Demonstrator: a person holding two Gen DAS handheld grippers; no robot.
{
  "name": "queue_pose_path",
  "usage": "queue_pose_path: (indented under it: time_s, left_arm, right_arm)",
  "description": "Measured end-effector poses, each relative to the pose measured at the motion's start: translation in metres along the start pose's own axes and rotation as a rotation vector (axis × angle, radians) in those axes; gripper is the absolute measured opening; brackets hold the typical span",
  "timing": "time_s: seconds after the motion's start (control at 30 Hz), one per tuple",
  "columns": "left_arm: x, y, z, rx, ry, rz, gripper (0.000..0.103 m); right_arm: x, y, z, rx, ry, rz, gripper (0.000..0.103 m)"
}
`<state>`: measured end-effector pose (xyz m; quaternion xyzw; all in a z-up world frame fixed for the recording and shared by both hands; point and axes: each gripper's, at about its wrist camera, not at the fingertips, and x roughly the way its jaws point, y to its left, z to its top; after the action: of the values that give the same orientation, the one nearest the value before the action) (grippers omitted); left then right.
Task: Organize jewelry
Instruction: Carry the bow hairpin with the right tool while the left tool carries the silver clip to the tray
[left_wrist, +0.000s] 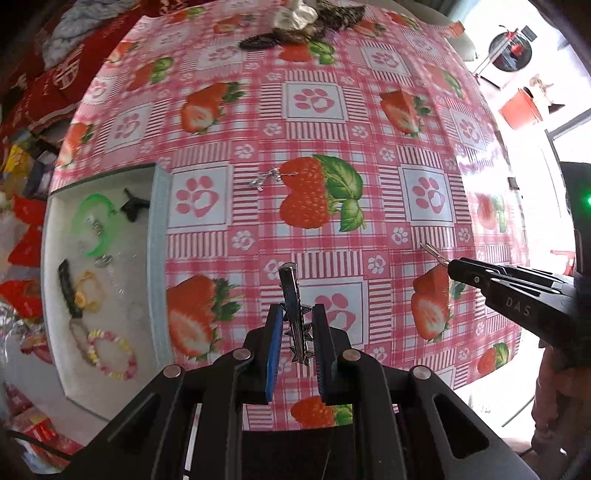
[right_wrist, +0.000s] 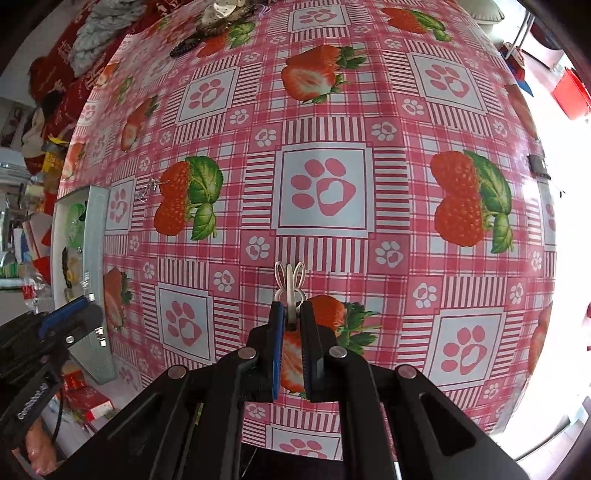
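Note:
My left gripper (left_wrist: 297, 314) points down over the strawberry tablecloth (left_wrist: 314, 99) and is shut on a silver hair clip (left_wrist: 290, 291) with star-shaped studs, held clear of the cloth. To its left, a white tray (left_wrist: 160, 258) holds a green bracelet (left_wrist: 96, 225), a yellow hair tie (left_wrist: 88, 291), a pastel bead bracelet (left_wrist: 112, 354) and black clips. My right gripper (right_wrist: 291, 308) is shut on a small pale bunny-shaped clip (right_wrist: 290, 280); it enters the left wrist view at the right (left_wrist: 458, 267). A small silver piece (left_wrist: 266, 179) lies on the cloth beside a printed strawberry.
A dark comb (left_wrist: 258, 40) and crumpled items (left_wrist: 295, 16) lie at the table's far edge. Red packets and clutter (left_wrist: 26, 258) crowd the space left of the tray. The table edge runs along the right, with a red stool (left_wrist: 521, 109) beyond.

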<state>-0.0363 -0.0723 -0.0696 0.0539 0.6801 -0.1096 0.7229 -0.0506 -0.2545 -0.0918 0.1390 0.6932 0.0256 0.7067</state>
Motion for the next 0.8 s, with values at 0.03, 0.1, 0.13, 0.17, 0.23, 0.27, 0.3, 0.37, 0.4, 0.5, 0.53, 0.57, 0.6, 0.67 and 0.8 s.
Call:
queue_pose_path:
  time_s: [0.03,0.1,0.13,0.17,0.23,0.27,0.3,0.37,0.4,0.5,0.53,0.57,0.6,0.67,0.8]
  left_arm:
    - [-0.008,0.008,-0.007,-0.004,-0.002,0.006,0.021]
    - [-0.017,0.015,-0.016,-0.016,-0.006,0.015,0.022]
    - [-0.021,0.019,-0.021,-0.024,-0.01,0.016,0.021]
    - [-0.023,0.021,-0.023,-0.03,-0.014,0.018,0.022]
    - [-0.029,0.025,-0.029,-0.047,-0.021,0.021,0.021]
    - [-0.031,0.027,-0.031,-0.054,-0.024,0.023,0.021]
    - [-0.033,0.028,-0.033,-0.058,-0.027,0.025,0.022]
    - [-0.036,0.031,-0.035,-0.064,-0.039,0.027,0.022]
    - [-0.038,0.034,-0.036,-0.064,-0.047,0.028,0.022]
    - [-0.042,0.043,-0.038,-0.063,-0.063,0.03,0.022]
    - [-0.044,0.046,-0.038,-0.061,-0.068,0.033,0.022]
    - [-0.045,0.05,-0.039,-0.057,-0.072,0.037,0.022]
    - [-0.047,0.056,-0.04,-0.051,-0.075,0.042,0.022]
    - [-0.049,0.067,-0.043,-0.043,-0.078,0.049,0.022]
    - [-0.053,0.094,-0.05,-0.03,-0.082,0.048,0.022]
  right_arm:
    - [-0.001,0.0,0.0,-0.006,0.004,0.001,0.009]
    - [-0.003,0.003,0.0,-0.024,0.002,0.002,0.009]
    - [-0.004,0.005,0.0,-0.031,0.002,0.004,0.009]
    - [-0.007,0.006,0.0,-0.038,0.002,0.008,0.009]
    - [-0.014,0.009,-0.002,-0.055,0.0,0.016,0.009]
    - [-0.015,0.011,-0.001,-0.062,-0.001,0.017,0.009]
    - [-0.018,0.013,-0.002,-0.073,-0.003,0.019,0.009]
    - [-0.023,0.018,-0.001,-0.093,-0.009,0.022,0.009]
    - [-0.024,0.021,-0.001,-0.101,-0.012,0.021,0.009]
    - [-0.029,0.029,0.001,-0.118,-0.022,0.012,0.009]
    - [-0.03,0.031,0.002,-0.118,-0.026,0.01,0.009]
    - [-0.031,0.034,0.002,-0.113,-0.029,0.012,0.009]
    - [-0.032,0.036,0.002,-0.108,-0.03,0.014,0.009]
    - [-0.032,0.043,0.002,-0.103,-0.033,0.013,0.009]
    - [-0.033,0.069,0.001,-0.11,-0.051,0.008,0.009]
